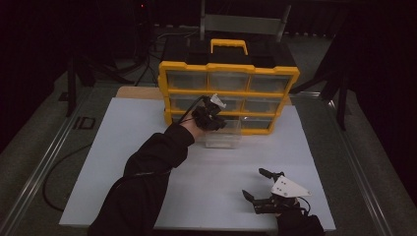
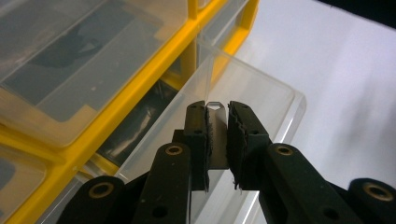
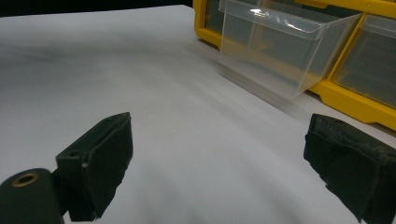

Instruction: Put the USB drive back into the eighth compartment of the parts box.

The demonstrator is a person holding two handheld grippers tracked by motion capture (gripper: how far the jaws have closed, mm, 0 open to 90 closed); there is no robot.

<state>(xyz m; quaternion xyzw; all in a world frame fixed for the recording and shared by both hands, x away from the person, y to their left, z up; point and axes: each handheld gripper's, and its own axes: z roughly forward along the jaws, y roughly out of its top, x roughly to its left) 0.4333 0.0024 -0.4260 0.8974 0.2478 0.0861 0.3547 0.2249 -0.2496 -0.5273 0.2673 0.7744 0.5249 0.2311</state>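
The left gripper [image 1: 215, 109] is clamped on a small metal piece [image 2: 216, 135] above the clear drawer [image 1: 223, 133], which juts lengthwise from the yellow organizer [image 1: 228, 69] (bottom row) toward bare white board [image 1: 206, 182]. The right gripper [image 1: 260, 184] rests wide apart, holding nothing.

High view: fixed above the near edge of the white table [image 1: 147, 167], facing forward and down, far enough to take in the yellow drawer cabinet [image 1: 228, 96] at the far edge. Left gripper view: tight over the pulled-out clear drawer [image 2: 243, 88], cabinet [image 2: 116, 93] alongside. Right gripper view: low over the table [image 3: 163, 116], sharing that drawer [image 3: 275, 51] and cabinet [image 3: 355, 100].
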